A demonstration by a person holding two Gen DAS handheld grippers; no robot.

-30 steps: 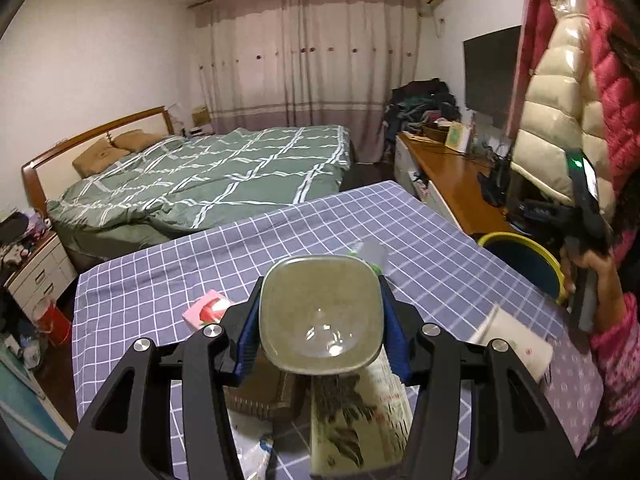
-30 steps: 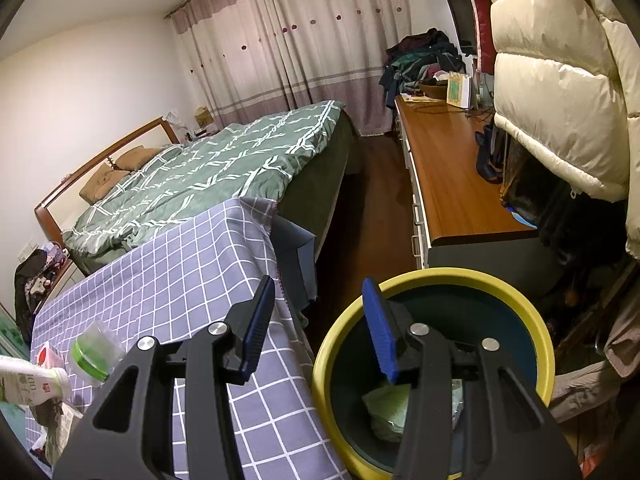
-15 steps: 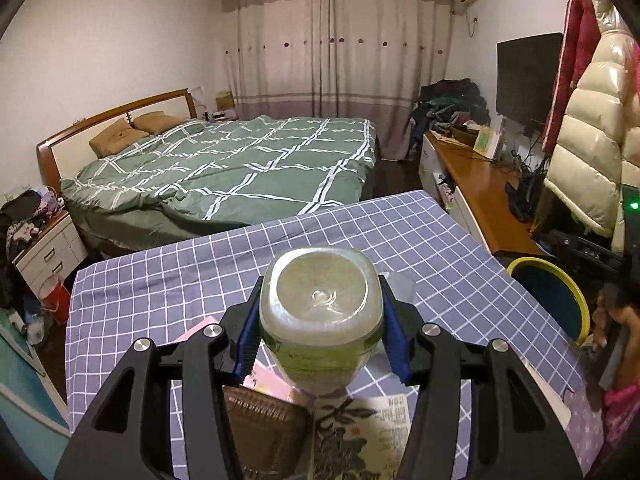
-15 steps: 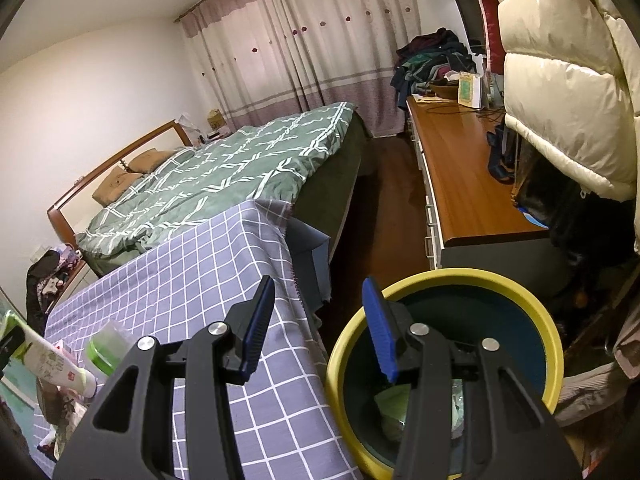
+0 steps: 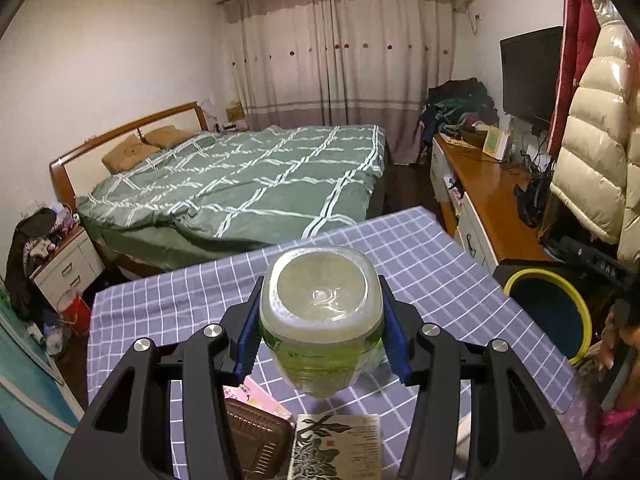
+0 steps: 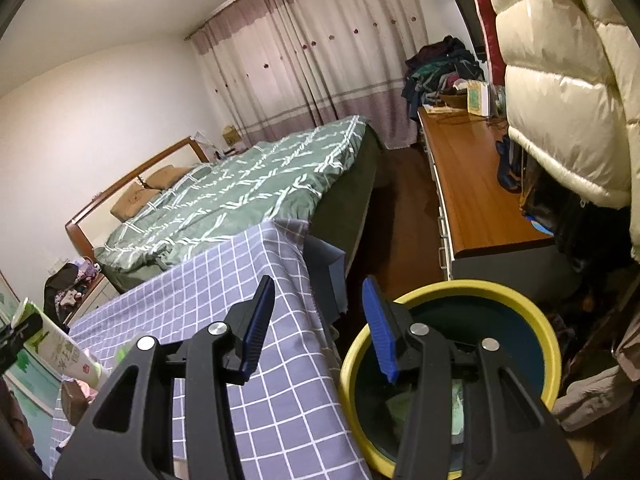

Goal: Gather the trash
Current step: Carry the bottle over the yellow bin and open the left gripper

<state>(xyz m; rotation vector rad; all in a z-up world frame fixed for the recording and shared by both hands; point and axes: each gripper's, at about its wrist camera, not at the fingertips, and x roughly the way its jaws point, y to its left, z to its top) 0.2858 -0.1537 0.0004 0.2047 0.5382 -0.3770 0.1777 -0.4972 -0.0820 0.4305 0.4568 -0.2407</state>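
My left gripper (image 5: 320,285) is shut on a clear plastic bottle (image 5: 320,300) of greenish liquid. The bottle's base faces the camera, and it hangs above the purple checked tablecloth (image 5: 420,264). From the right wrist view the same bottle (image 6: 60,350) shows at the far left, tilted, with a white and green label. My right gripper (image 6: 318,282) is open and holds nothing; it hovers over the table's right edge and a yellow-rimmed bin (image 6: 460,286). The bin (image 5: 516,280) stands on the floor to the right of the table, with some greenish trash (image 6: 400,400) inside.
Below the bottle lie a brown case (image 5: 256,440), a pink packet (image 5: 256,394) and a printed booklet (image 5: 336,448). A person's hand (image 5: 616,344) is at the right edge. Beyond the table are a bed (image 5: 248,184), a wooden desk (image 5: 492,196) and hanging coats (image 5: 592,152).
The left gripper has lifted the bottle off the table and higher, so less of the clutter shows beneath it. The right gripper has risen slightly above the bin, still open.
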